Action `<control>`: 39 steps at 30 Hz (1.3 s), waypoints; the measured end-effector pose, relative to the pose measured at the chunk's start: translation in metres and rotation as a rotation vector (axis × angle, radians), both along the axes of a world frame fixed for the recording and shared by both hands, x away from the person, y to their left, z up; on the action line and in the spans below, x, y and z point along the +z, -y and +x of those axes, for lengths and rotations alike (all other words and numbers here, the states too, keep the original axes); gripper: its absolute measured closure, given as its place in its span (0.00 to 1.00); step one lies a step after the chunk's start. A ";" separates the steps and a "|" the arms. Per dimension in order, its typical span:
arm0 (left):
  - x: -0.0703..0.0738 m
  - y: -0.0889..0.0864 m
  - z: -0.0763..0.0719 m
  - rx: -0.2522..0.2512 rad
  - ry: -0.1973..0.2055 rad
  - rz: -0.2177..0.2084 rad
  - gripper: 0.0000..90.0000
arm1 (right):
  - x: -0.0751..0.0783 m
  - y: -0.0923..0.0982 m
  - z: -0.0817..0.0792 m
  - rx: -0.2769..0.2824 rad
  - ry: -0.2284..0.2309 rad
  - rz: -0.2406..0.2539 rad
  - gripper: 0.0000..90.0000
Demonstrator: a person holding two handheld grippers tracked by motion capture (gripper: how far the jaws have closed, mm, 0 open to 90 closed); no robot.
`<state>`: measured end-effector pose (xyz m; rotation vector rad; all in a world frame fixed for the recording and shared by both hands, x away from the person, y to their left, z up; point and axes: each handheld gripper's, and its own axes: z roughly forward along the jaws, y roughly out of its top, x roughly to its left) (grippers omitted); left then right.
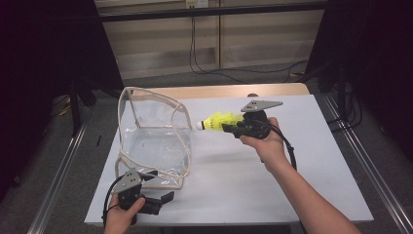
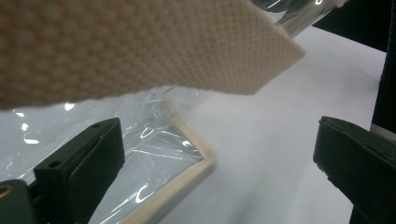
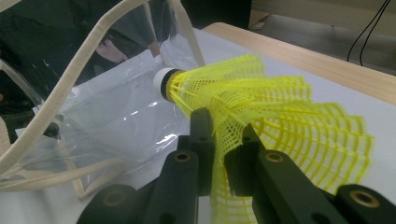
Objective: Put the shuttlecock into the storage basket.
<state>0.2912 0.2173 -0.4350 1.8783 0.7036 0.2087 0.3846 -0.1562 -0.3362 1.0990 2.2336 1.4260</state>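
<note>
We're pinching the featherlight, springy yellow shuttlecock point(image 3: 261, 112) by its mesh skirt in the right gripper point(image 3: 223, 154), its jaws clamped, hovering beside the floppy clear bag point(image 1: 153, 141), while the left gripper point(image 1: 158, 201) is waiting with jaws apart.

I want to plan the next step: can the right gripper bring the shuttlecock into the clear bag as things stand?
Probably yes: the right gripper holds the shuttlecock beside the clear bag, nothing between them.

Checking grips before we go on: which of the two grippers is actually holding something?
The right gripper, shut on the yellow shuttlecock skirt. The left gripper stands open beside the clear bag.
</note>
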 end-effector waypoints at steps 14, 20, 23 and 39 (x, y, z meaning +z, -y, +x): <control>0.000 0.000 0.000 0.001 -0.001 0.001 0.02 | 0.022 -0.007 -0.002 0.007 0.018 -0.006 0.93; 0.000 0.000 0.000 0.002 -0.001 -0.002 0.02 | 0.034 -0.014 -0.002 0.012 0.025 -0.012 0.93; 0.000 0.000 0.000 0.003 -0.002 -0.004 0.02 | 0.041 -0.020 -0.002 0.019 0.034 -0.019 0.93; 0.000 0.000 0.001 -0.010 -0.007 -0.016 0.02 | 0.075 -0.042 -0.001 0.044 0.076 -0.069 0.93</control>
